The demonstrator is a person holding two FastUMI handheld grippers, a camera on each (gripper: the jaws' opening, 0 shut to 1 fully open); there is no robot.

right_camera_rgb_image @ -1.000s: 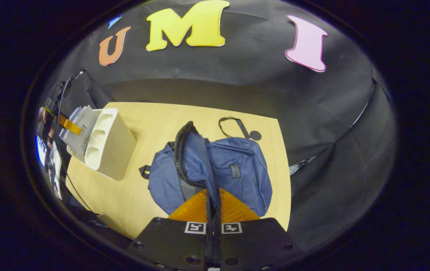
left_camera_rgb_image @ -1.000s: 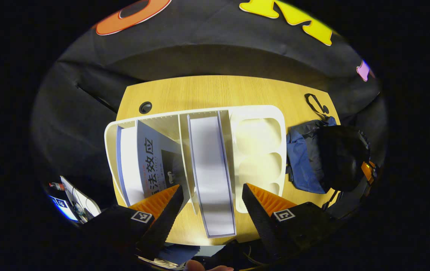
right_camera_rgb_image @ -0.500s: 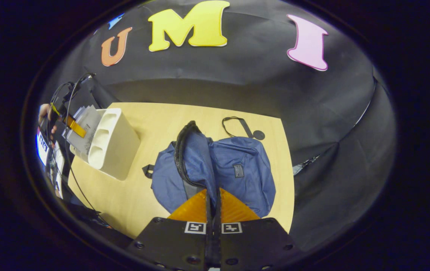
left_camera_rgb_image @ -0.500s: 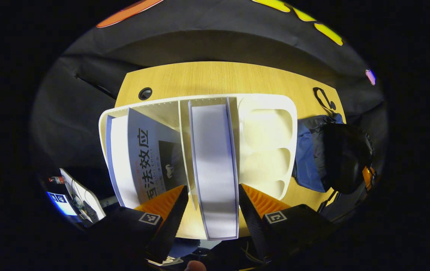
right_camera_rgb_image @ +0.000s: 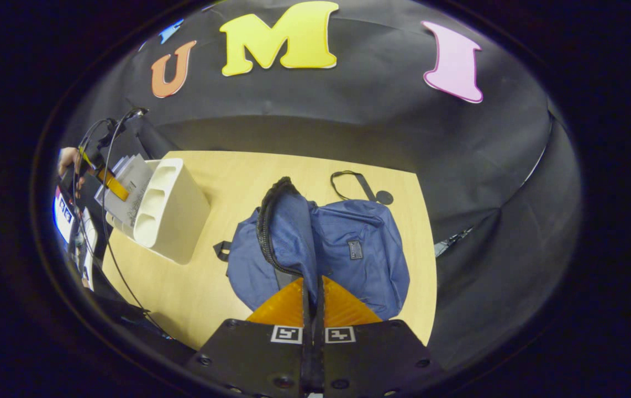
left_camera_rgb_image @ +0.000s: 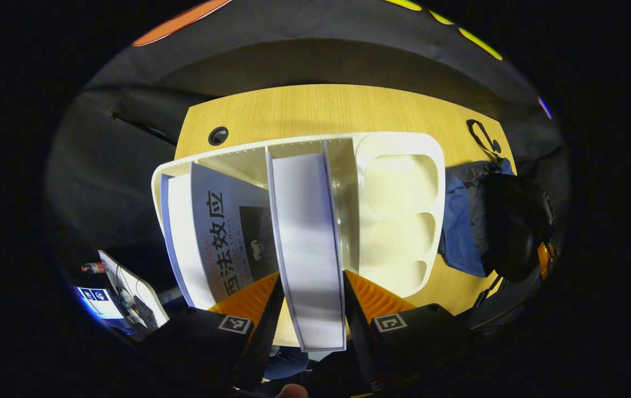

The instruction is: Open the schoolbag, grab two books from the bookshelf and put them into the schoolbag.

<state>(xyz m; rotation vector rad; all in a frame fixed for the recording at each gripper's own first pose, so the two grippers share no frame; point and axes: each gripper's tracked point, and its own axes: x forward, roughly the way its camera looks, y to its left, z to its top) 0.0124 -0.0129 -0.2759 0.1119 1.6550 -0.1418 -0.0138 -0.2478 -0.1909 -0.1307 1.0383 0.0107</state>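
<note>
Left gripper spread, fingers flanking thick book in shelf, contact unclear. Likely stiff, heavy: pinch covers. Right gripper clamps bag flap.

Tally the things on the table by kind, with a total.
Books: 2, a white-edged book and a grey-covered book
Bookshelf: 1
Schoolbag: 1
Total: 4

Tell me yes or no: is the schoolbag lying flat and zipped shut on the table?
No: in the right gripper view the blue schoolbag has its zipper edge gaping, one flap held up by the right gripper.
</note>
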